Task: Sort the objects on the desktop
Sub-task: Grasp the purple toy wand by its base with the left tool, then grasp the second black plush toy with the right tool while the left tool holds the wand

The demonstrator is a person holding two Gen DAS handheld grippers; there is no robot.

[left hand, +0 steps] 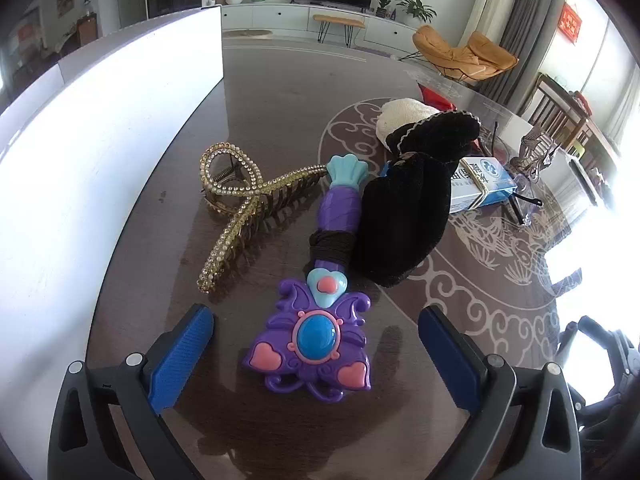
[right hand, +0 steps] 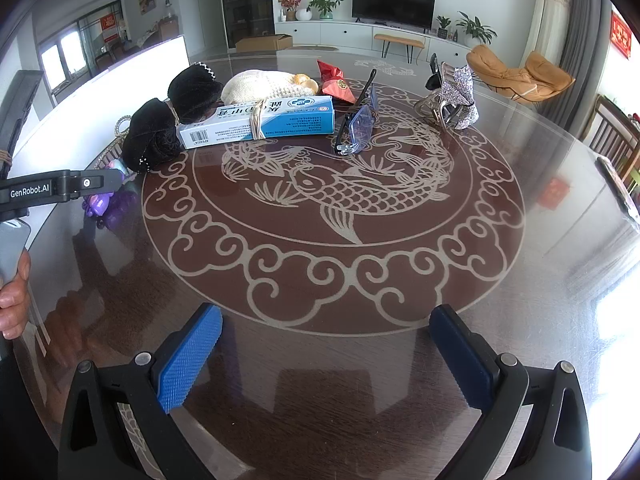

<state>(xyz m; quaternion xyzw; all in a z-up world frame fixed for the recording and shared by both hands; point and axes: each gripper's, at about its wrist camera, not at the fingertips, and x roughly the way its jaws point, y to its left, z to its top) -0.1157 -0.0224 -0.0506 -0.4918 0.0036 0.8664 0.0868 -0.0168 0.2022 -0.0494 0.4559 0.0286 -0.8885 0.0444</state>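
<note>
The left tool [left hand: 316, 354] hangs low over the tabletop [left hand: 280, 92] with its blue pads spread wide apart, the head of a purple toy wand [left hand: 316, 340] lying between them, touched by neither pad. The wand's handle, wrapped by a dark hair tie [left hand: 332, 246], runs away from the tool toward the tabletop's middle. Just left of the handle lies a gold rhinestone hair claw [left hand: 236, 208], its teeth touching the wand's teal end; a black velvet bow [left hand: 404, 208] lies against the handle's right side. A white panel [left hand: 100, 128] stands along the tabletop's left edge. The right tool [right hand: 326, 354] is also spread wide, holding nothing, above bare glass at the near edge. Beyond the fish pattern lie a blue-and-white box [right hand: 260, 122], folded glasses [right hand: 358, 128] and a silver sequin clip [right hand: 456, 98].
</note>
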